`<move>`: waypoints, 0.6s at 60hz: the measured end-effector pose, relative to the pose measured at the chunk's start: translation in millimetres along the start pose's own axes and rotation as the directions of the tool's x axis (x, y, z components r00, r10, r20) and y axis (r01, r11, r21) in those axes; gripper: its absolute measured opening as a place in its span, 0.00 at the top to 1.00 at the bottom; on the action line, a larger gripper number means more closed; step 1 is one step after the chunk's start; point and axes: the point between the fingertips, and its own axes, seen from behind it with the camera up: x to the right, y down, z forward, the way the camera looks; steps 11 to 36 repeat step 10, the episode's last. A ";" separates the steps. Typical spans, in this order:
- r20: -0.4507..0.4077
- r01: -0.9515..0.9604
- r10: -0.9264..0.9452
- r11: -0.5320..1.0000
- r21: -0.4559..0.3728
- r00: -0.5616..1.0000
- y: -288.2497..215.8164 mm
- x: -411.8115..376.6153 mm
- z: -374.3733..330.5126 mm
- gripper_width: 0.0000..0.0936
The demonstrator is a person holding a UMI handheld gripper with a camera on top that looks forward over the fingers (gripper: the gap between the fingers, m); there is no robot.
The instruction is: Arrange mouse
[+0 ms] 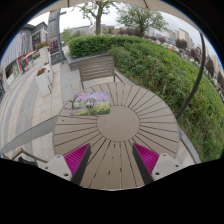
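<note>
In the gripper view you are holding the gripper above a round, grey, slatted wooden table that fills the lower middle of the frame. Its two dark fingers with magenta pads stand wide apart near the bottom of the frame, and nothing sits between them; only bare table slats show in the gap.

Your task object lies beyond the fingers, on the far left part of the tabletop, a little left of the frame's centre: a small purple and white thing that is probably the mouse, though it is too small here to make out its shape. It rests on a light, flat mat or sheet with a greenish patch just beside it.

Behind the table, toward the upper middle, stands a slatted wooden chair. A dense green hedge runs across the upper right, and a paved terrace stretches along the left of the frame.
</note>
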 end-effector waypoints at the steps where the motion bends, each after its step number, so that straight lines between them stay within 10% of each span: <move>1: -0.001 0.004 -0.004 1.000 0.000 1.000 1.3 1.3 -0.3 0.08; 36: 0.020 0.000 0.000 1.000 -0.010 1.000 18.5 6.1 -10.1 0.08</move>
